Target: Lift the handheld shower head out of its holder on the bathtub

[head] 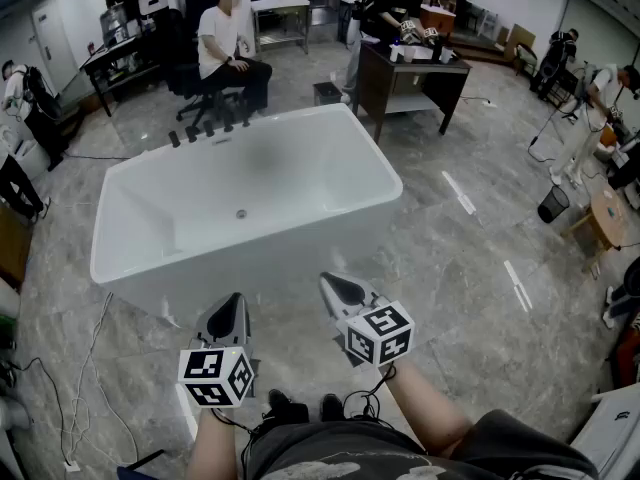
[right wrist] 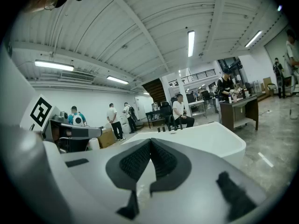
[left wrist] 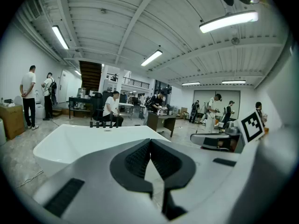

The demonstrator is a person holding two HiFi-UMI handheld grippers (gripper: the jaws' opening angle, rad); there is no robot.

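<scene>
A white freestanding bathtub (head: 130,258) stands on the grey floor in front of me. A row of black fittings (head: 205,128) lines its far rim; which one is the handheld shower head I cannot tell from here. The same fittings (left wrist: 103,123) are small in the left gripper view and, as fittings (right wrist: 164,129), in the right gripper view. My left gripper (head: 233,298) and right gripper (head: 330,280) hover side by side just short of the tub's near rim, both shut and with nothing in them. Left gripper (left wrist: 150,141) and right gripper (right wrist: 150,140) show their pads closed together.
A person (head: 228,53) sits on a chair right behind the tub's far rim. A dark desk (head: 410,78) stands at the back right, a bin (head: 552,204) farther right. Cables (head: 80,368) trail on the floor at the left. Several people stand around the room.
</scene>
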